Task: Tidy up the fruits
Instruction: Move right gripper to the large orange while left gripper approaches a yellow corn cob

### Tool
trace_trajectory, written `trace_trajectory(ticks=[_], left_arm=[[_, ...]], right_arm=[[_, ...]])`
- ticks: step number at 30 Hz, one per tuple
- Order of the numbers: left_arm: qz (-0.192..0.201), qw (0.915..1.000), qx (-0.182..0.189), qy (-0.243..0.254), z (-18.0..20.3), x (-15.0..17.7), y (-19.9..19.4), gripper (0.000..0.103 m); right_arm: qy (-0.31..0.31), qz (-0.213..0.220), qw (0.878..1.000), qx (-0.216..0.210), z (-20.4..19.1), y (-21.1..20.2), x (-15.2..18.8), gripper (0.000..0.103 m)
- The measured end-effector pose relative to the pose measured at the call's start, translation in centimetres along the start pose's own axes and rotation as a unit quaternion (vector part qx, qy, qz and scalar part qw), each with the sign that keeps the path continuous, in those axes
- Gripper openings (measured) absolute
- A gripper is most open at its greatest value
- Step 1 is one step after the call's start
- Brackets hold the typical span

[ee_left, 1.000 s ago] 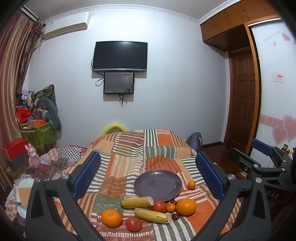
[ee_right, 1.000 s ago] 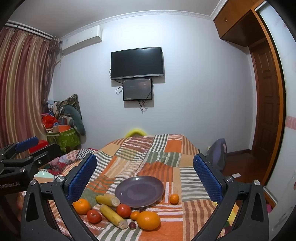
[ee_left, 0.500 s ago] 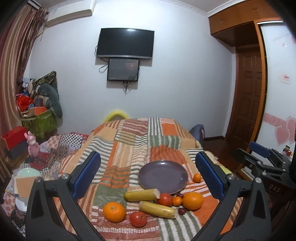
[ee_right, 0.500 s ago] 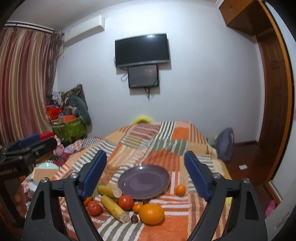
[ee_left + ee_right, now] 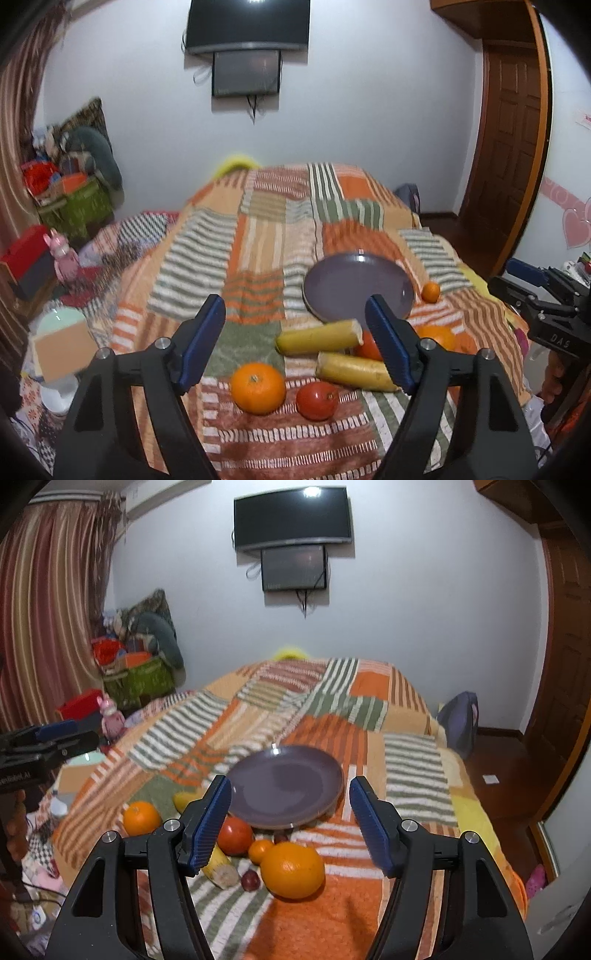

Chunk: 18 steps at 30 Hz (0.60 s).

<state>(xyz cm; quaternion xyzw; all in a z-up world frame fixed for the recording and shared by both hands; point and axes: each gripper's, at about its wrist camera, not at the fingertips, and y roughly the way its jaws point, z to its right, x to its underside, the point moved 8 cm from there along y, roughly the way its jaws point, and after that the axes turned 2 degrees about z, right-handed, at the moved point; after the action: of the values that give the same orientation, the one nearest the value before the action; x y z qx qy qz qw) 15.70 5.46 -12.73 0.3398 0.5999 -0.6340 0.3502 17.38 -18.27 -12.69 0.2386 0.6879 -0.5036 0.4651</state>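
Hovering above a patchwork bedspread (image 5: 413, 760), two hand-held grippers approach a scatter of fruit beside an empty purple plate (image 5: 284, 786). The right gripper (image 5: 290, 825) hangs with jaws spread wide and nothing between them, lined up over the large orange (image 5: 292, 870) that lies just in front of the plate. The left gripper (image 5: 295, 345) is likewise wide open and empty; an orange (image 5: 258, 387) and a tomato (image 5: 317, 400) lie well in front of the plate on its side, with two bananas (image 5: 317, 336) between them and the plate. The step appears to be the approach for a first pick (no fruit sits on the plate). Next, the right gripper likely needs to descend and close around the large orange.
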Motion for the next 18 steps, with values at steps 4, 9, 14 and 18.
trace_trajectory(ticks=[4,9,14,18], left_arm=[[-0.032,0.9995,0.002,-0.002,0.0,1.5,2.5,0.078],[-0.077,0.9970,0.013,-0.002,0.8,3.4,5.5,0.078],[-0.127,0.9914,0.032,-0.002,2.1,5.5,8.6,0.078],[-0.160,0.9859,0.048,-0.003,3.0,6.6,10.1,0.078]], right_arm=[[-0.002,-0.046,0.999,-0.004,0.6,1.9,2.0,0.063],[0.007,-0.089,0.996,-0.006,1.3,3.6,4.0,0.063],[0.018,-0.123,0.992,-0.008,1.9,5.3,5.6,0.063],[0.023,-0.145,0.989,-0.015,1.8,6.2,6.6,0.063]])
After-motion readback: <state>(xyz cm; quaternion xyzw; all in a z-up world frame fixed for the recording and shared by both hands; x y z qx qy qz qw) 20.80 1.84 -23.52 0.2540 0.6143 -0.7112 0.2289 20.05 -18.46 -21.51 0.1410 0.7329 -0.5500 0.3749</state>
